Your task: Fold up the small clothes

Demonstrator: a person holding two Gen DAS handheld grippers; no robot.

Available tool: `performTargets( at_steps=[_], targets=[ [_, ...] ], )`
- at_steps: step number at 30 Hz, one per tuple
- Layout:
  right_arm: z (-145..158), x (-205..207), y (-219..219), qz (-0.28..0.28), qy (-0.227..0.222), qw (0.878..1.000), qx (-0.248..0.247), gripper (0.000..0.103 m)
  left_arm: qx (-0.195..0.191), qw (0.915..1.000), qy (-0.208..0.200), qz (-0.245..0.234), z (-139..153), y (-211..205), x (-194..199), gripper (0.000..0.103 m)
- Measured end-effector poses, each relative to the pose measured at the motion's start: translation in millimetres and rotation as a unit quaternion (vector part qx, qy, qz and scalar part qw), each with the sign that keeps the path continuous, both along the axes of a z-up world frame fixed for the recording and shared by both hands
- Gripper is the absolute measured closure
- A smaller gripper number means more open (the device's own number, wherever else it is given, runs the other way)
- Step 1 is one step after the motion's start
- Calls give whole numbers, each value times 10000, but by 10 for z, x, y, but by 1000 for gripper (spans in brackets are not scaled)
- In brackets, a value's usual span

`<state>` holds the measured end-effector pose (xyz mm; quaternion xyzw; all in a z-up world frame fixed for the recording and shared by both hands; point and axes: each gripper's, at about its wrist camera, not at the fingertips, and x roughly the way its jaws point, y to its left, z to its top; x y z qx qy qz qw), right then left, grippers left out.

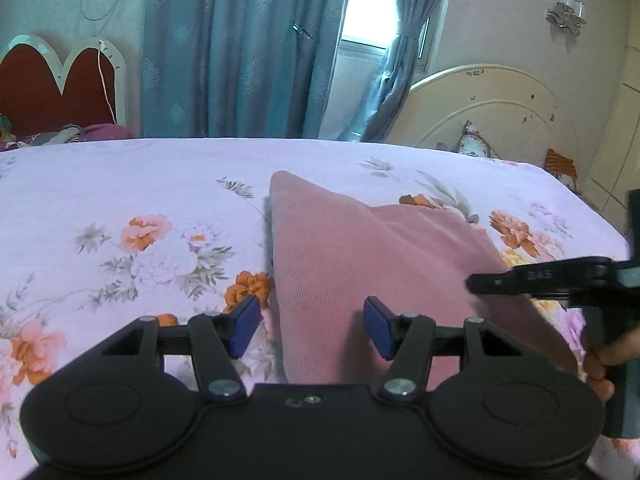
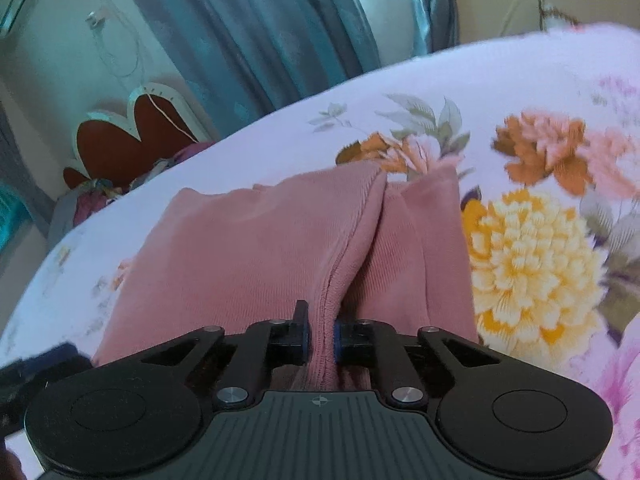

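A: What fills the scene?

B: A wide bed covered by a pale lilac sheet printed with orange, pink and yellow flowers (image 1: 132, 184). Behind it hang long blue-grey patterned curtains (image 1: 224, 48), with a cream arched headboard (image 1: 492, 112) at the right and a red heart-shaped one trimmed in white (image 1: 60, 84) at the left.

A: And the clothing?

B: A dusty-pink ribbed knit garment (image 1: 340, 256) lies on the sheet, roughly in the middle, partly folded, with one corner peaking up toward the far side of the bed. In the right wrist view its hemmed edge runs up from the camera, over another layer of the same cloth.

A: The tools?

B: The left gripper (image 1: 312, 326), black with blue pads, stands about half open just over the garment's near edge, nothing pinched between its pads. The right gripper (image 2: 321, 338) is clamped narrow on a fold of the pink fabric near that hemmed edge. A hand (image 1: 602, 364) grips its handle at the right edge of the left wrist view.
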<state>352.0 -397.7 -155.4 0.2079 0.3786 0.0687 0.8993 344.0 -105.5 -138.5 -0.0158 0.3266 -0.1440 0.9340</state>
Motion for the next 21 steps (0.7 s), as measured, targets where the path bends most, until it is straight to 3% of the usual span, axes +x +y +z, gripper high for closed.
performTargets(
  at_steps=[5,9,17,21],
  targets=[
    [289,-172,-135,-305,-515,9964,-592,94,-132,9997,-102,-160,51,-83,53,47],
    [-50,-129,-282,-411,178,9985,-310,94,-119,9993,155,-310,-113,-229,159,46],
    [55,-346,-409,-462,258,9984,193,93,-34,9990,374,-246,-253,-247,238,40],
    [121,-680,-411,-379,307,9987,125,93,5,9989,335,-314,-232,-234,184,40]
  ],
)
